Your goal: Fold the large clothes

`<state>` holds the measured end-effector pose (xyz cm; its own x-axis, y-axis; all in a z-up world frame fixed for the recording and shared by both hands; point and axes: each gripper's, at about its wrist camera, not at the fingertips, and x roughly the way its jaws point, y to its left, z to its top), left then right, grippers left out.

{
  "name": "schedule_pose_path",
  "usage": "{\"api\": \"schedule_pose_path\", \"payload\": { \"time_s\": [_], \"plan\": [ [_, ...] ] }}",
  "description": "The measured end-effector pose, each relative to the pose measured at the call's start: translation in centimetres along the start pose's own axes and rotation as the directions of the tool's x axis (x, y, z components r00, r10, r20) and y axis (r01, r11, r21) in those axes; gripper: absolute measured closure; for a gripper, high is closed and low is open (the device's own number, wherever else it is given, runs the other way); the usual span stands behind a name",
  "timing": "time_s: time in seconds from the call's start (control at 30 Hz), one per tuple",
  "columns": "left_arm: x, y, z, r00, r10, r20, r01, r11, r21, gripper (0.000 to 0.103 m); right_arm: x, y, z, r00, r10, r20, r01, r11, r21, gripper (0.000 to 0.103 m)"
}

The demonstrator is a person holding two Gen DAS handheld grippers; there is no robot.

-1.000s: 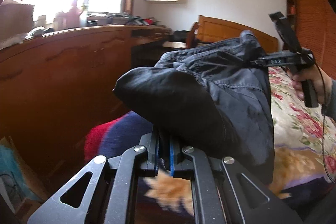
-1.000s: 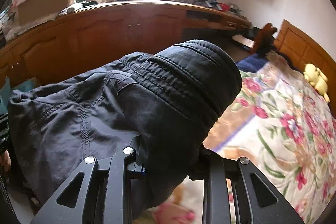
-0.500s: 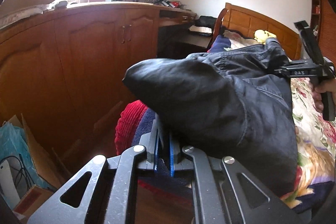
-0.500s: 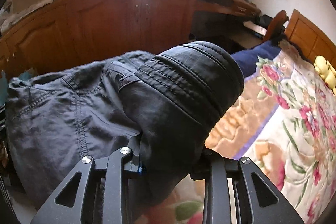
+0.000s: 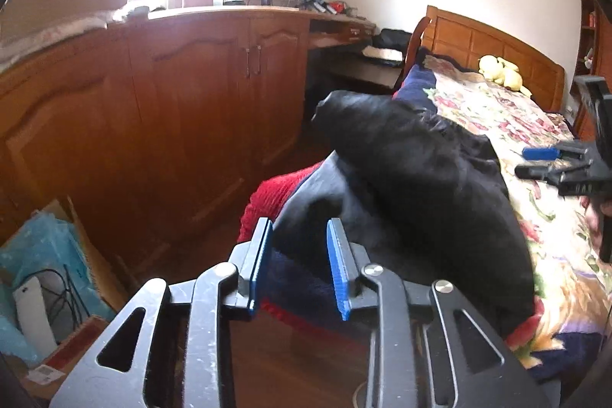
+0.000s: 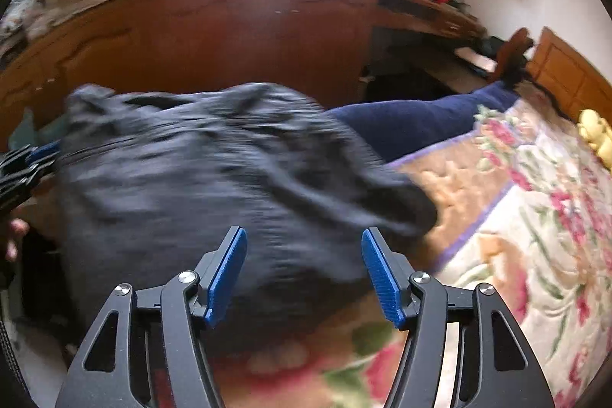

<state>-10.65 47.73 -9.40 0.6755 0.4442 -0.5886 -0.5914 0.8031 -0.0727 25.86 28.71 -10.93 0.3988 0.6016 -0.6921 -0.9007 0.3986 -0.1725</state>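
Left wrist view: my left gripper (image 5: 300,266) now wide, trousers (image 5: 420,186) released, heaped on bed (image 5: 497,109) edge. My right gripper (image 6: 304,272) also wide, empty. Half a second ago both clamped cloth. Fold laid; smoothing next, I judge.

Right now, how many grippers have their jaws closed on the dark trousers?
0. The left gripper is open at the dark trousers' near edge; the right gripper is open just behind them over the bed.
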Motion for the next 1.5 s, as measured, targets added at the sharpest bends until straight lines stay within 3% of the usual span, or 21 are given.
{"api": "schedule_pose_path", "payload": {
  "time_s": [0.17, 0.27, 0.57, 0.73, 0.87, 1.07, 1.4, 1.5],
  "plan": [
    [-1.4, -0.8, 0.8, 0.999, -0.004, 0.045, 0.003, 1.000, 0.016, 0.071, 0.4, 2.6, -1.5, 0.993, 0.119, -0.019, -0.119, 0.993, -0.006, 0.038],
    [-1.3, -1.3, 1.2, 0.999, -0.009, 0.040, 0.008, 1.000, 0.021, 0.071, 0.7, 4.2, -2.1, 0.996, 0.087, -0.011, -0.087, 0.995, -0.045, 0.038],
    [-2.8, -3.0, 2.3, 0.996, -0.041, 0.076, 0.038, 0.998, 0.040, 0.071, 2.4, 3.7, -3.6, 0.993, 0.122, 0.005, -0.122, 0.993, 0.008, 0.038],
    [-3.1, -3.9, 2.8, 0.997, -0.051, 0.064, 0.048, 0.998, 0.040, 0.071, 1.0, 4.5, -3.7, 0.991, 0.133, -0.027, -0.132, 0.991, 0.029, 0.038],
    [-3.4, -5.1, 2.6, 0.999, -0.017, 0.045, 0.015, 0.999, 0.035, 0.070, -2.5, 4.2, -4.3, 0.993, 0.118, -0.004, -0.117, 0.993, 0.016, 0.038],
    [-3.7, -9.3, 1.5, 0.998, -0.056, 0.000, 0.056, 0.997, 0.057, 0.070, -9.0, 2.2, -8.1, 0.994, 0.091, 0.063, -0.095, 0.993, 0.063, 0.031],
    [-4.6, -19.9, -0.3, 0.991, -0.113, -0.068, 0.123, 0.977, 0.175, 0.070, -18.4, -1.8, -15.7, 0.992, -0.052, 0.118, 0.032, 0.985, 0.167, 0.021],
    [-5.0, -23.7, -1.2, 0.984, -0.151, -0.097, 0.170, 0.957, 0.236, 0.070, -21.0, -2.8, -17.7, 0.986, -0.101, 0.132, 0.071, 0.974, 0.216, 0.020]
  ]
}}
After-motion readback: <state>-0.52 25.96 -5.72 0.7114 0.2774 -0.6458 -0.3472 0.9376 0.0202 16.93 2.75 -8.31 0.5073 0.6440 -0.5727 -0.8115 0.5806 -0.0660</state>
